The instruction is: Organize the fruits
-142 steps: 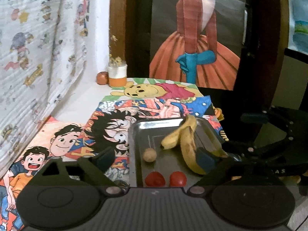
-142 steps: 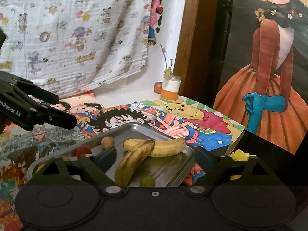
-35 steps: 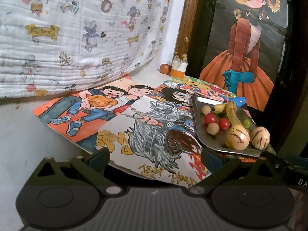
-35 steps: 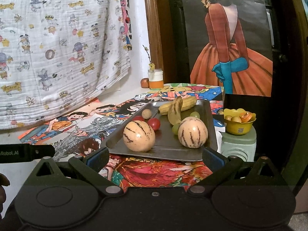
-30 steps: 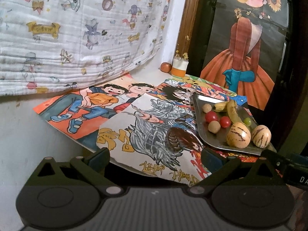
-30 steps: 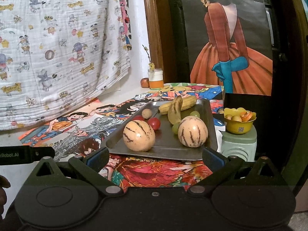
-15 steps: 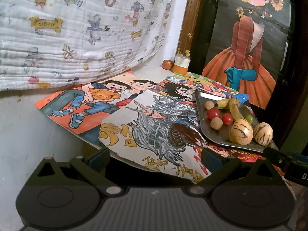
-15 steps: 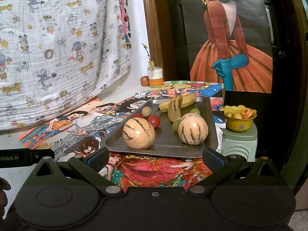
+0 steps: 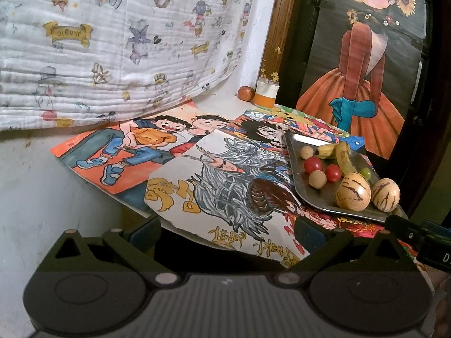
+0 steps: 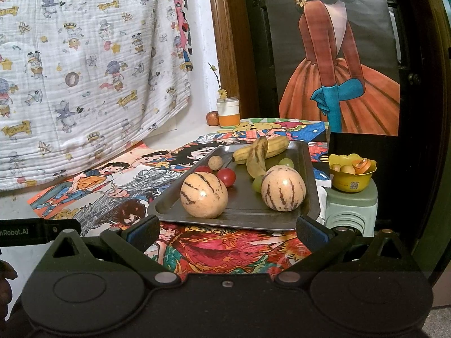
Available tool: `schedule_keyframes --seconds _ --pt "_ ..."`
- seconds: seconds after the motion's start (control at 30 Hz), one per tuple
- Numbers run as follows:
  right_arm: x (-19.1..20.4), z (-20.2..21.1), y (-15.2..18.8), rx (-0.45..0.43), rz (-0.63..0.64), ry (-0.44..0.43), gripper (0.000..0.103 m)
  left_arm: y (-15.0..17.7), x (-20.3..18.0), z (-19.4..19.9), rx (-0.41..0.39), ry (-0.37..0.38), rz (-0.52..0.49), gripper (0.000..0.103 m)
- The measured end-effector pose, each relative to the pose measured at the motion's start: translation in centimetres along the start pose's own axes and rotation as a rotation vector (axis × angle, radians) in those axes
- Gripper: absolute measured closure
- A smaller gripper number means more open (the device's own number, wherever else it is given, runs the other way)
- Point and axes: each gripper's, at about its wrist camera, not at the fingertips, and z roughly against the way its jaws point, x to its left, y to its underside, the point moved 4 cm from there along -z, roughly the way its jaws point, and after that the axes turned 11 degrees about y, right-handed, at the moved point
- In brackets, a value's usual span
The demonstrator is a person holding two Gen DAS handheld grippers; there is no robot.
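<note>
Both withdrawn from 4.7 s ago: left hand-held gripper (image 9: 227, 232) and right hand-held gripper (image 10: 227, 229) spread, empty. Fruit gathered on rectangular steel tray (image 10: 308, 169) at counter's right edge. Sorting judged essentially complete.

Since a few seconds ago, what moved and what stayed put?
Both grippers pulled back from the tray, open and holding nothing: left gripper, right gripper. The bananas and tomatoes lie as before.
</note>
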Motion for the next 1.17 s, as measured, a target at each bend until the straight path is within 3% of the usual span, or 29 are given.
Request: schedule_keyframes --seconds 0.63,1.17 --pt "0.11 0.02 0.1 0.001 -0.001 0.0 0.001 0.26 0.04 -0.18 0.026 -0.011 0.014 0.0" --pt "0.2 0.04 0.09 0.001 -0.002 0.002 0.001 0.01 -0.06 0.26 -0.004 -0.016 -0.001 0.0"
